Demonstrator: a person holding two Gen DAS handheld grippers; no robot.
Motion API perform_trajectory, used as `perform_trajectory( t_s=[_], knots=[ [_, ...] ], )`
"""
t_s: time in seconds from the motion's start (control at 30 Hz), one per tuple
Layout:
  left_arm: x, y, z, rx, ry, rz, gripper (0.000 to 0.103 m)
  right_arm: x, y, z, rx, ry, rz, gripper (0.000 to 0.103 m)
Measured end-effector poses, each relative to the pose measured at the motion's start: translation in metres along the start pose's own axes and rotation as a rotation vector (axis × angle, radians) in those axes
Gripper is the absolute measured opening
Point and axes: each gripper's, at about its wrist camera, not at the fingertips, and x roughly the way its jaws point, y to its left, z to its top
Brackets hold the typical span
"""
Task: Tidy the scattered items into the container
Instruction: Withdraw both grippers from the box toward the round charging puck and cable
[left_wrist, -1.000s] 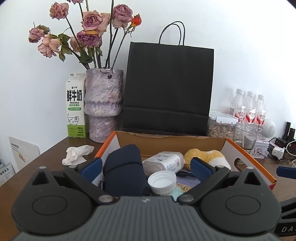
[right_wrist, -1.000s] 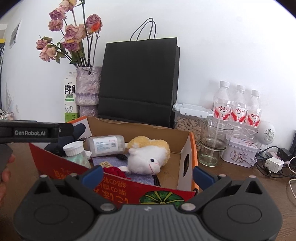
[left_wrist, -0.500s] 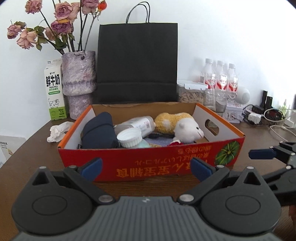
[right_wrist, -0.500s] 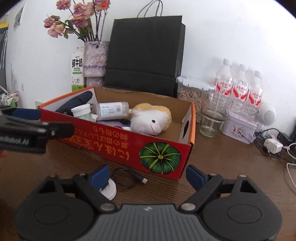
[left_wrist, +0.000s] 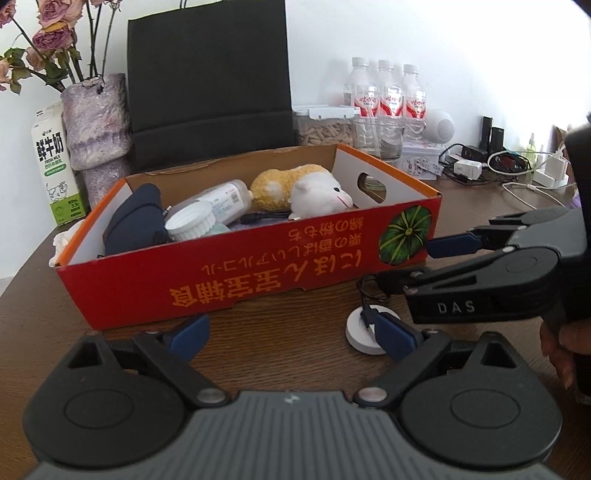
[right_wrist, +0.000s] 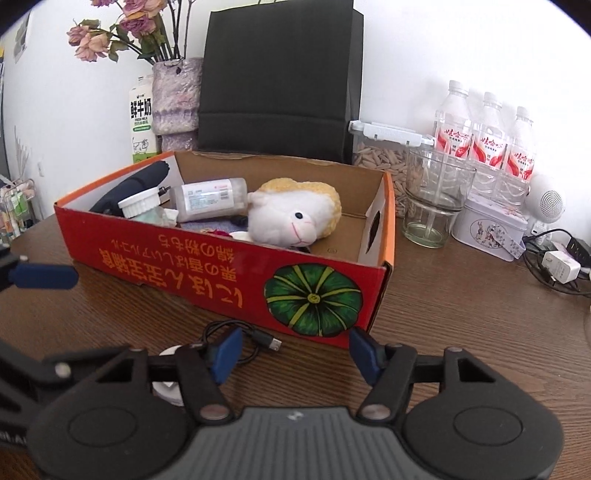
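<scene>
A red cardboard box (left_wrist: 258, 273) (right_wrist: 207, 273) holds a plush sheep (right_wrist: 291, 218), a clear bottle (right_wrist: 210, 199), a white-lidded jar (left_wrist: 190, 223) and a dark blue pouch (left_wrist: 133, 225). In front of it on the table lie a white round disc (left_wrist: 356, 330) (right_wrist: 168, 393) and its black cable (right_wrist: 258, 338). My left gripper (left_wrist: 291, 332) is open and empty, its right pad beside the disc. My right gripper (right_wrist: 295, 354) (left_wrist: 406, 266) hovers over the cable with its jaws closing. The cable's loop lies by the left pad, and nothing is pressed between the pads.
Behind the box stand a black paper bag (left_wrist: 210, 74), a vase of dried roses (left_wrist: 98, 122), a milk carton (left_wrist: 55, 170), a seed container (right_wrist: 384, 155), a glass (right_wrist: 432, 203), a tin (right_wrist: 491, 229) and water bottles (right_wrist: 487, 140). A crumpled tissue (left_wrist: 61, 240) lies left of the box. Chargers and cables (left_wrist: 517, 170) sit at the right.
Both grippers have drawn back from over the box and sunk toward the table in front of it. The right jaws have narrowed. The disc and cable have come into view.
</scene>
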Motion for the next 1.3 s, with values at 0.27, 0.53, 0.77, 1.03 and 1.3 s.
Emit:
perform_trajectory(
  t_s=[0.27, 0.53, 0.77, 1.03, 1.3],
  knots=[
    [0.006, -0.009, -0.002, 0.037, 0.036, -0.040, 0.097, 0.009, -0.001, 0.000, -0.028, 0.035, 0.051, 0.055],
    [0.018, -0.015, -0.002, 0.012, 0.077, -0.036, 0.094, 0.006, 0.002, -0.002, -0.034, 0.038, 0.076, 0.041],
    [0.016, -0.013, -0.001, -0.008, 0.061, -0.033, 0.094, 0.001, 0.001, -0.004, -0.021, 0.041, 0.072, 0.039],
    [0.018, -0.011, -0.004, -0.027, 0.080, -0.014, 0.093, -0.007, 0.001, -0.009, 0.011, 0.044, 0.048, 0.038],
    [0.019, -0.010, -0.005, -0.035, 0.095, -0.004, 0.093, -0.014, 0.000, -0.014, 0.040, 0.044, 0.030, 0.037]
  ],
)
